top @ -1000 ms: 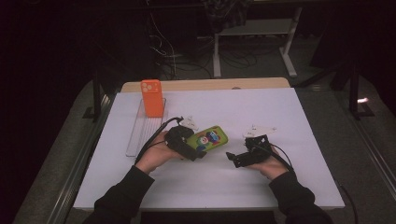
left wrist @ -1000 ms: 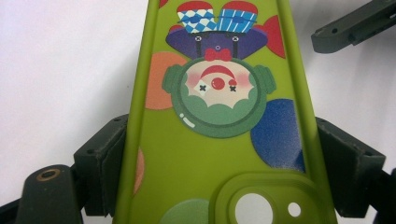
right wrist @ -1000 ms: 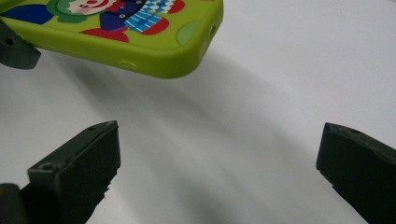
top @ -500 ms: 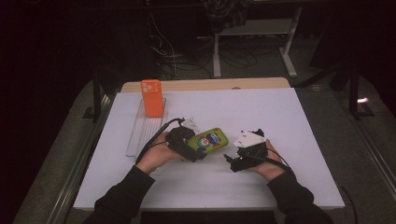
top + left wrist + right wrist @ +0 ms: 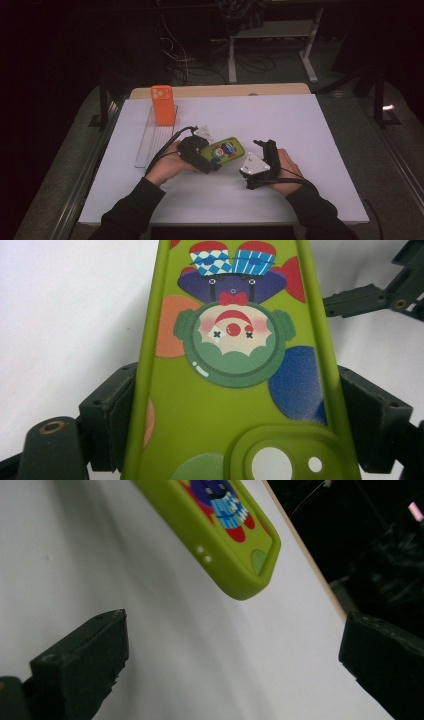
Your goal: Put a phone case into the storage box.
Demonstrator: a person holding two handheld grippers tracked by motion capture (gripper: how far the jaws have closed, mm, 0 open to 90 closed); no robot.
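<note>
Right gripper [image 5: 264,150]: nearest the person, on the right of the white desk [image 5: 310,130]. Its jaws stand wide apart and hold nothing; in the right gripper view one end of the case hangs between and beyond them, untouched.

Left gripper [image 5: 212,164]: just left of centre, jaws closed against the two long sides of the green phone case [image 5: 225,150] near its camera-hole end. The left gripper view shows the clown picture on its back running away from the jaws.

Case position: middle of the desk, slightly nearer the person; whether it rests on the surface or is lifted a little is hard to tell from above.

Step in hand: the case looks to be held steady by one gripper while the other lines up on its free end.

Next move: probably the right jaws must come forward, straddle that end and close squarely, without twisting the soft case.

Farther back: an orange phone [image 5: 162,105] stands upright in a clear tray [image 5: 150,142] at the left.
</note>
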